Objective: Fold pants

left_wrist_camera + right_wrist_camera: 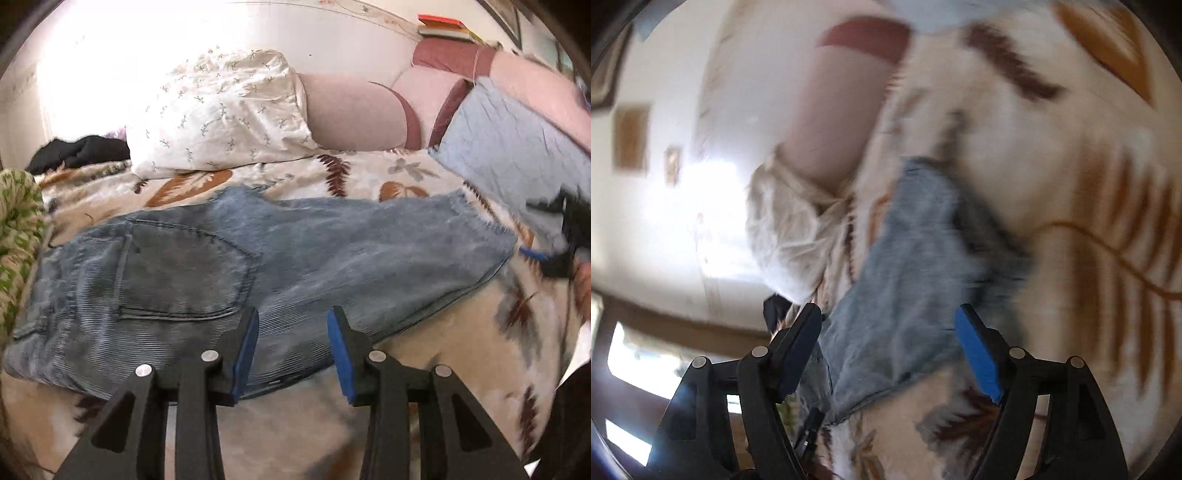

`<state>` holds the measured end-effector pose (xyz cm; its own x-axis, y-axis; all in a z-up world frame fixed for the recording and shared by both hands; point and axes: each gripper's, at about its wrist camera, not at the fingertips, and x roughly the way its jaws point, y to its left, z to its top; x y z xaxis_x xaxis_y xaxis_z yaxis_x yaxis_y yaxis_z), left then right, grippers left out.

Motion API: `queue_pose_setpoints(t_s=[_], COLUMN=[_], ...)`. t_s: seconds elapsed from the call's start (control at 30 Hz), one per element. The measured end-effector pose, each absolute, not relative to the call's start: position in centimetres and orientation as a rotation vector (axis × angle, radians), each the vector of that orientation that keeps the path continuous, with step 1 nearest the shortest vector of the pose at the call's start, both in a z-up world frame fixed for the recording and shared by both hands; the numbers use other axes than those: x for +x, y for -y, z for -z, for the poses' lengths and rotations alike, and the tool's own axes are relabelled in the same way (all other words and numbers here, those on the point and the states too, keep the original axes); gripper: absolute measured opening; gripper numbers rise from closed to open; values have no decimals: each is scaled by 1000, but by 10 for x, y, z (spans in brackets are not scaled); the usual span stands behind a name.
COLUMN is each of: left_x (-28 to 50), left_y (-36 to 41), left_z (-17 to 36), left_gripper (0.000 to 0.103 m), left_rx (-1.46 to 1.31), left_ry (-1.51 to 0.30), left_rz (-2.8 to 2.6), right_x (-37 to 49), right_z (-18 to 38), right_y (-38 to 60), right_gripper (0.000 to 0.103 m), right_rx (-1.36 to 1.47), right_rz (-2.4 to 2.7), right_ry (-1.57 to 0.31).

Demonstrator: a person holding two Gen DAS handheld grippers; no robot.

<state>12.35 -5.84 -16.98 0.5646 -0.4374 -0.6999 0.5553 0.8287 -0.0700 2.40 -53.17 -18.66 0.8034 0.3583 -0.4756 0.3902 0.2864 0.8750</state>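
A: How far can the folding be judged to have gone?

B: The pants (236,273) are seen laid flat on the bed (388,177), one leg apparently stacked on the other, so the lengthwise fold may be taken as done. The hem end lies toward 3 o'clock, the back pocket toward 9 o'clock.

A: And what is left?

B: The crosswise fold, it is judged. Nothing is held: the left claw (291,325) is spread above the near edge at 6 o'clock, and the right claw (886,325) is spread near the hem end (that view is badly blurred), where it would presumably be closed first.
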Motion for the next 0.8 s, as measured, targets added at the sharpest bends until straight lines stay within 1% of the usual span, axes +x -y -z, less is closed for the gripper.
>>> queue_pose_setpoints(t_s=[0.07,0.13,0.2,0.27,0.43,0.63,0.67,0.7,0.77,0.8], left_x=[125,129,136,142,159,185,188,191,196,197], left_y=[77,104,136,172,256,321,330,340,360,370], left_z=[164,157,150,141,132,142,144,145,147,148], left_gripper=[45,47,53,61,67,67,67,67,67,67], left_rx=[159,178,223,292,473,575,580,578,582,589], left_ry=[-800,-810,-812,-797,-788,-848,-862,-880,-900,-907], left_rz=[593,603,623,655,750,872,902,933,995,1031], right_x=[19,17,14,14,22,35,37,39,42,43], right_z=[194,204,213,220,226,224,224,223,229,235], right_y=[539,543,551,557,559,548,546,543,540,540], right_gripper=[75,75,75,75,75,75,72,66,27,21], right_rx=[1339,1359,1398,1419,1395,1304,1289,1265,1275,1297], right_rz=[35,47,54,51,75,116,118,122,129,127], right_ry=[-694,-752,-759,-764,-773,-763,-758,-760,-770,-781])
